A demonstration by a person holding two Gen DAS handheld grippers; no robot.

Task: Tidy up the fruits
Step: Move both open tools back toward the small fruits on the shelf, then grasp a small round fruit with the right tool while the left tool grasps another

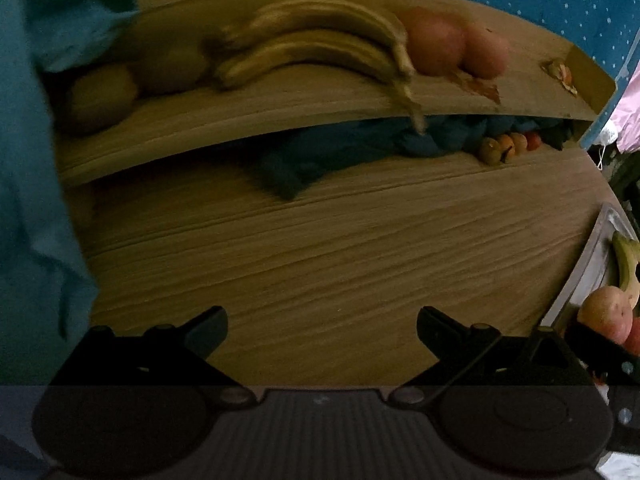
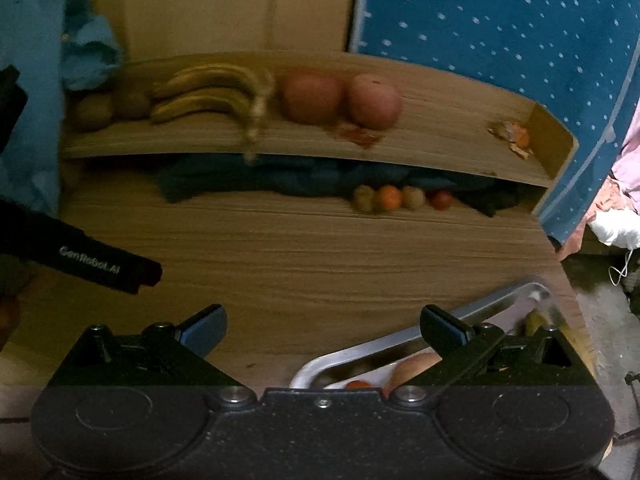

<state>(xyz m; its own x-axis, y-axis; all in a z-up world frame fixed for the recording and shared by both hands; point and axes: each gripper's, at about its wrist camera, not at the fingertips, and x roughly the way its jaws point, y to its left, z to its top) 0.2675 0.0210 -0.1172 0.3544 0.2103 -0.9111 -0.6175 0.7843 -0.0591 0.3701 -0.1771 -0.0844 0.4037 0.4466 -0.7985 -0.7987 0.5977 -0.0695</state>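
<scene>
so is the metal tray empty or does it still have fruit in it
Not empty. The metal tray holds an apple and a banana; both claws are open, holding nothing.

Wide bare wood table (image 2: 320, 264) ahead, open for passage. Upper shelf (image 2: 420, 136) crowded left to middle by bananas (image 2: 208, 94) and apples (image 2: 374, 100); free toward its right end. Underneath, dark cloth (image 2: 260, 180) blocking. Metal tray (image 2: 400, 340) near right.

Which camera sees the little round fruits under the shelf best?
The right wrist view: the four small fruits sit in a clear row under the shelf. The left wrist view shows them smaller, off to the right.
</scene>
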